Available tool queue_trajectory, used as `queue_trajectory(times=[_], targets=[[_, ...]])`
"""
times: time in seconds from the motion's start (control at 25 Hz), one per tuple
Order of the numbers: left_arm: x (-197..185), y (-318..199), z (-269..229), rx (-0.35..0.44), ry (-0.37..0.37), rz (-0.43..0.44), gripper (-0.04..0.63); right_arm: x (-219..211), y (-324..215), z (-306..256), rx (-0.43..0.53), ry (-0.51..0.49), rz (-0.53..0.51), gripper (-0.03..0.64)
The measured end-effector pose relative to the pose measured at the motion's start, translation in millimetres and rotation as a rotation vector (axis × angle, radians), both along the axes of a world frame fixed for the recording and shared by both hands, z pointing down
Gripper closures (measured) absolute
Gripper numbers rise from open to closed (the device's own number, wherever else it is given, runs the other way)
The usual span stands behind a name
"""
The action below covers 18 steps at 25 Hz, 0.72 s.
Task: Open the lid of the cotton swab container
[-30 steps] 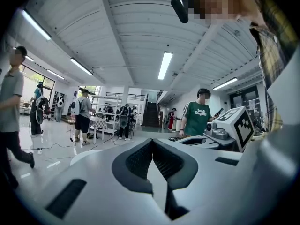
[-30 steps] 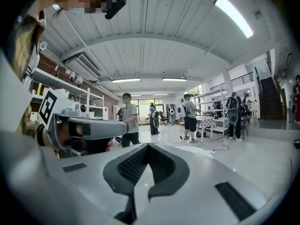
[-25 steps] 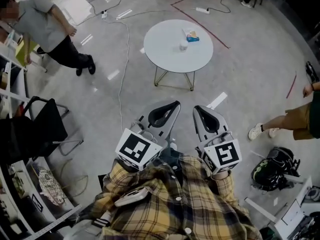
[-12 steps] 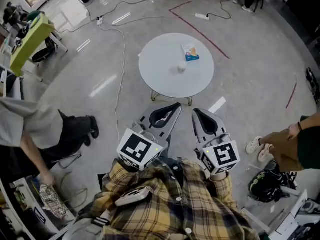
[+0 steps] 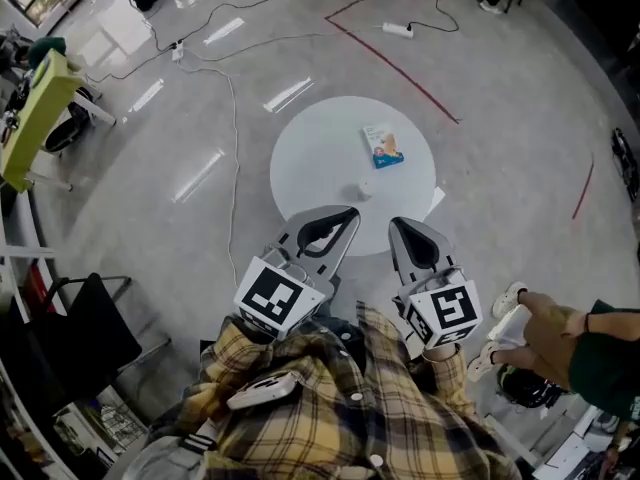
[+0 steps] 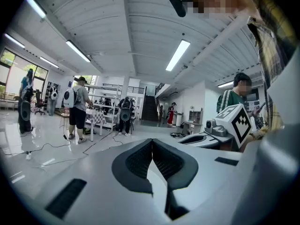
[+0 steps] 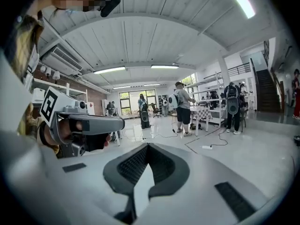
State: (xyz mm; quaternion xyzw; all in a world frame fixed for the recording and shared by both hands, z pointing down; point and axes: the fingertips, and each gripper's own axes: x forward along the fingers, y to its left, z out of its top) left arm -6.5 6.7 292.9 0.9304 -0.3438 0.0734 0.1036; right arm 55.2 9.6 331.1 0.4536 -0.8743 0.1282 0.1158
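- Two grippers are showing in the head view: the left gripper (image 5: 347,214) and the right gripper (image 5: 397,225) are pointing side by side toward a round white table (image 5: 310,158), each with its jaws pressing together on nothing.
- On that table, the small cotton swab container (image 5: 363,190) is standing toward the near edge, appearing just past the left gripper's tips and apart from both grippers. Its lid is too small to make out. A blue packet (image 5: 383,145) is lying farther back.
- At the lower right, a person (image 5: 560,330) is standing on the floor near the right gripper.
- In the left gripper view, the ribbed pads (image 6: 140,161) are meeting at the tips, with nothing between them. The right gripper's marker cube (image 6: 240,121) is showing alongside, and several people (image 6: 77,109) are standing in the hall beyond.
- In the right gripper view, the jaws are likewise closing on nothing, and the left gripper (image 7: 89,123) is hanging at the left.
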Motion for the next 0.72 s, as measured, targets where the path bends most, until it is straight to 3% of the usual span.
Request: queue_trajectory(times=[0.32,0.72], targets=[[-11.8,-51.7,11.8,-0.062,0.014,0.035,0.575,0.1,-53.5,13.2,-0.056,0.008,0.062,0.6],[-1.4,-54.3,20.7,-0.104,0.037,-0.015,0.575,12.3,-60.1,21.6,-0.085,-0.008,0.039,0.6]])
